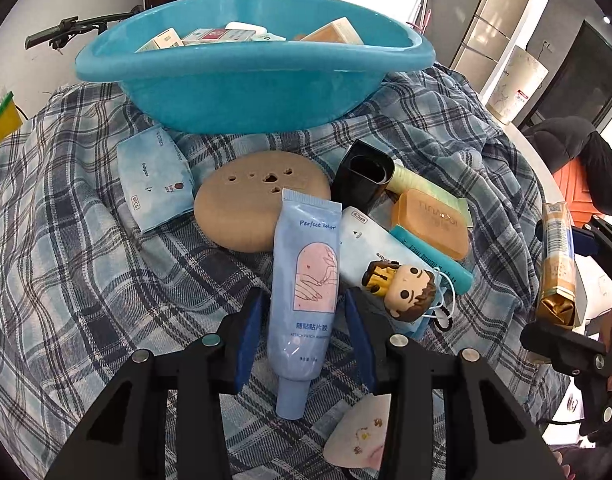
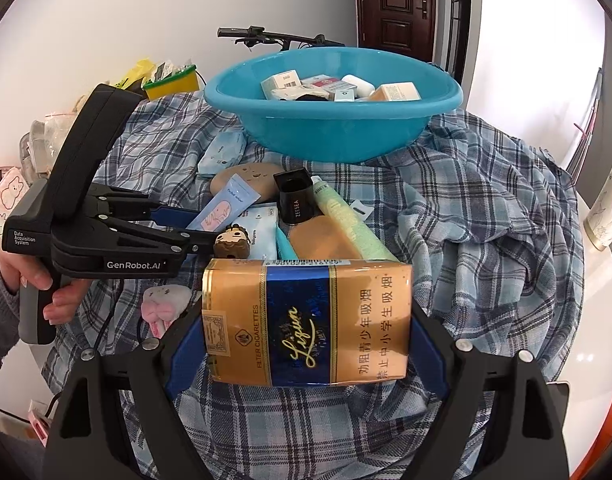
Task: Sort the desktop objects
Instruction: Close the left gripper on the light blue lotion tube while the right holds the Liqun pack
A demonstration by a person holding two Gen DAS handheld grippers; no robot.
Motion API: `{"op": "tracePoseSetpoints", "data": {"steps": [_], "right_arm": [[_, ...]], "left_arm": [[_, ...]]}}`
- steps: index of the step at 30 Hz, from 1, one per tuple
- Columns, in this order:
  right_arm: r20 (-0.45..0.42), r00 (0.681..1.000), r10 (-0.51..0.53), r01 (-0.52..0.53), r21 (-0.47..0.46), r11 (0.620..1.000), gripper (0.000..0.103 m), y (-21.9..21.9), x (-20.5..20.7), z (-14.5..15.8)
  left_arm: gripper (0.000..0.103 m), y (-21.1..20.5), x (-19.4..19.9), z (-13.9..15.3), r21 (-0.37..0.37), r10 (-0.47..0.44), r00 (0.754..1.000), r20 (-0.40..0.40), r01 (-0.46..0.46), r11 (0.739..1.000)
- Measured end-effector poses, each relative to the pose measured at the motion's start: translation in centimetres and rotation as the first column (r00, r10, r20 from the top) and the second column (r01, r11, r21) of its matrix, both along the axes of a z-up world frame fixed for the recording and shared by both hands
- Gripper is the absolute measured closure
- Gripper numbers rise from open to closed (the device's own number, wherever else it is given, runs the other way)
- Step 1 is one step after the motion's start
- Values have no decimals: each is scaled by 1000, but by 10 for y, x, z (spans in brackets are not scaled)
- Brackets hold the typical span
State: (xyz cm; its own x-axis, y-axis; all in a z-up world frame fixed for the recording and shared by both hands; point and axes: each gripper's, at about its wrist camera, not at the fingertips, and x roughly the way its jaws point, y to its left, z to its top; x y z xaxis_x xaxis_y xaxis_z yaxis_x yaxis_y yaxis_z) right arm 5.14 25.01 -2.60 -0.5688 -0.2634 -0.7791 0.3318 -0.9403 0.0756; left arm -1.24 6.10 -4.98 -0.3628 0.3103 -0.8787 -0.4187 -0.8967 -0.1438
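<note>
My left gripper (image 1: 303, 312) is open, its blue pads on either side of a light blue tube (image 1: 303, 292) lying on the plaid cloth, with small gaps showing. My right gripper (image 2: 306, 328) is shut on a gold and blue cigarette pack (image 2: 306, 320), held above the cloth; the pack also shows at the right of the left wrist view (image 1: 558, 268). A blue basin (image 1: 245, 92) with several boxes stands at the back. A brown-haired figurine (image 1: 406, 286), an orange soap (image 1: 430, 224), a black ZEESEA box (image 1: 360, 178) and a tan disc (image 1: 257, 200) lie ahead.
Blue wipe packs (image 1: 153, 180) lie left of the disc and under the figurine. A green tube (image 2: 350, 220) lies by the soap. A pink-and-white plush (image 2: 165, 304) lies near the front. The cloth (image 2: 486, 220) is bunched on the right, the table edge (image 2: 598, 300) beyond.
</note>
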Motion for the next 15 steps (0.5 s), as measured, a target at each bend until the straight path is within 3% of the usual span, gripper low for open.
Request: {"op": "tracePoseSetpoints", "data": {"steps": [1, 11, 15], "right_arm": [[2, 1000, -2, 2, -2, 1000, 17, 1, 0, 0], [-4, 1000, -18, 18, -1, 1000, 17, 3, -1, 0], [-27, 999, -29, 29, -5, 1000, 17, 2, -1, 3]], "left_arm": [[67, 0, -1, 0, 1, 2, 1000, -1, -2, 1000], [70, -12, 11, 14, 28, 71, 995, -71, -70, 997], [70, -19, 22, 25, 45, 125, 983, -134, -120, 992]]}}
